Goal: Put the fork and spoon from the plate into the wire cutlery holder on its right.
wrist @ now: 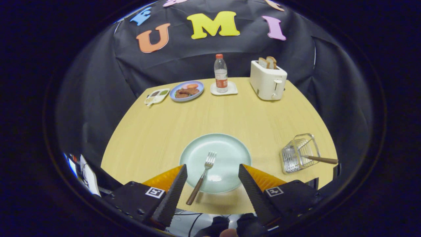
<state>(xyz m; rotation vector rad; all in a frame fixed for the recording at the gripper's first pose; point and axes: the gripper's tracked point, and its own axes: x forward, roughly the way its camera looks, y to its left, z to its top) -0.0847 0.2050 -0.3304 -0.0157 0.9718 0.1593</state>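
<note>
A pale green plate lies on the wooden table just ahead of my fingers. A fork with a brown handle rests on it, tines pointing away, the handle sticking out over the plate's near rim between my fingers. To the plate's right stands the wire cutlery holder, with a brown-handled utensil leaning out of it to the right; its head is hidden inside the wires. My gripper is open, fingers spread on either side of the fork handle, touching nothing.
At the table's far side stand a white toaster with bread, a water bottle on a white coaster, a blue plate of food and a small sauce dish. The table's near edge runs just under my fingers.
</note>
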